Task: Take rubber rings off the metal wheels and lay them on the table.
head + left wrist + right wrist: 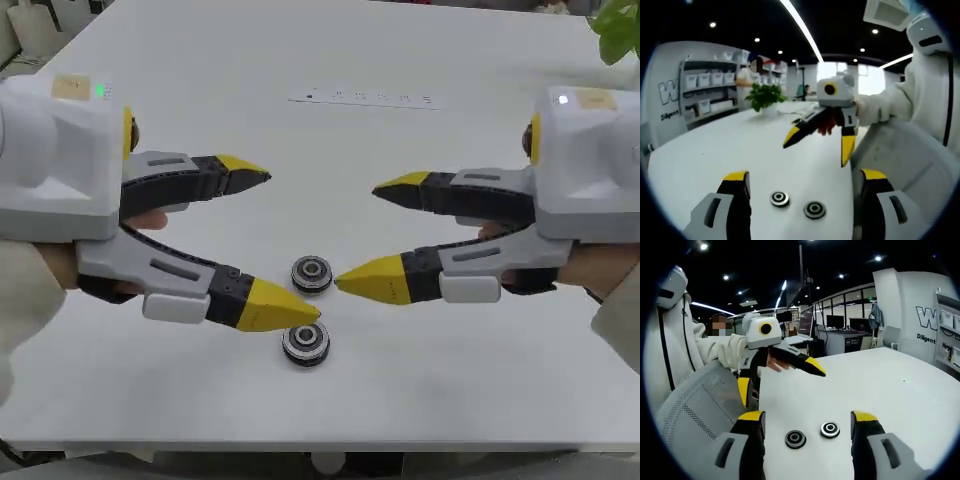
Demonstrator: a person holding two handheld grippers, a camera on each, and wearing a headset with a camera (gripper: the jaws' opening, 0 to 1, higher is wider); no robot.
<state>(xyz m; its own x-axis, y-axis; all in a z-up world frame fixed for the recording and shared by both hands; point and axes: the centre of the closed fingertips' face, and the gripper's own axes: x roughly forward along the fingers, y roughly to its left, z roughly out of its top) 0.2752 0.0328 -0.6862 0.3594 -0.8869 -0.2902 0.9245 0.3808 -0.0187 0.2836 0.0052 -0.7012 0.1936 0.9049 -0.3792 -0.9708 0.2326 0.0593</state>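
Rubber rings (305,360) are both on their metal wheels, which sit close together on the white table (450,400) near its front edge, between the two grippers. The far wheel (311,274) lies just off the lower jaw tip of the right gripper (362,237). The near wheel (305,342) lies just beside, and partly under, the lower jaw tip of the left gripper (275,245); whether that tip touches it I cannot tell. Both grippers are spread wide and carry nothing.

Each wheel lies flat with its bore pointing straight up, so its axis is vertical and it has no long axis across the table. The ring wraps the rim in a level band, and only its outer edge is open to a jaw.

The step in hand looks like the first approach, with no ring off yet. To do it well, I would have one gripper pin a single wheel by its metal hub so it cannot slide. The other should come in low from the side, catch the rubber alone with a yellow tip and roll it up over the rim. Take the wheels one at a time, since they are close enough that a wide jaw could knock the neighbour
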